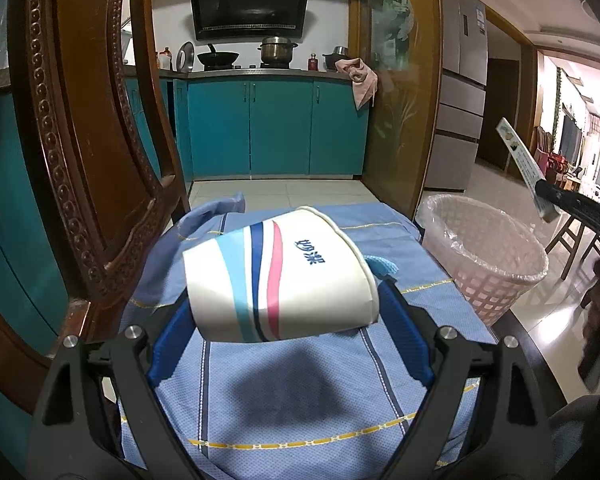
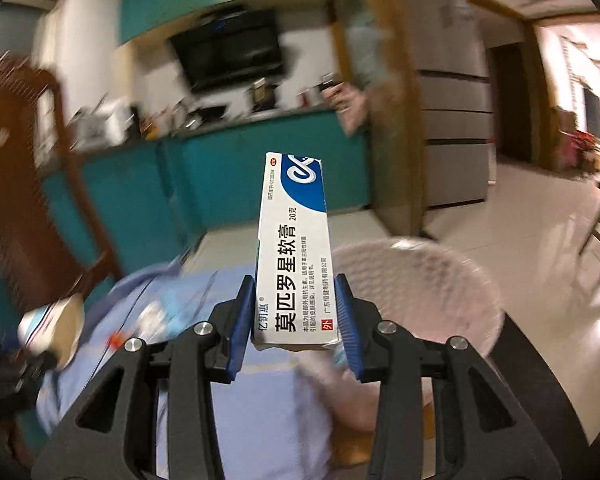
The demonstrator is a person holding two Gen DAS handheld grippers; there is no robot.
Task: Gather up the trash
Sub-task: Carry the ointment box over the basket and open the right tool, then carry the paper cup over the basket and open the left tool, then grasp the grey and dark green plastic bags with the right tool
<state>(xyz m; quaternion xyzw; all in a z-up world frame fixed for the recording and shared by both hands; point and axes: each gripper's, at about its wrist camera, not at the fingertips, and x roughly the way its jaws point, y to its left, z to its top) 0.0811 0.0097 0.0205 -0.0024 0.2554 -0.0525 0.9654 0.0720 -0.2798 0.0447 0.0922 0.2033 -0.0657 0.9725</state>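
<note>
A white paper cup (image 1: 284,268) with blue and pink stripes lies on its side between the blue pads of my left gripper (image 1: 284,308), which is shut on it. The cup hangs just above the blue cloth (image 1: 300,400) and throws a shadow on it. My right gripper (image 2: 294,284) is shut on a white and blue ointment box (image 2: 294,248) that sticks out forward and upward. In the left wrist view that box (image 1: 520,160) and the right gripper (image 1: 552,196) hover over the far rim of the pink lined waste basket (image 1: 488,256). The right wrist view is blurred by motion.
A carved wooden chair (image 1: 80,160) stands close on the left of the cloth-covered table. The basket (image 2: 420,292) sits at the table's right edge. Behind are teal kitchen cabinets (image 1: 276,128), a wooden partition (image 1: 404,100) and a fridge (image 1: 460,80).
</note>
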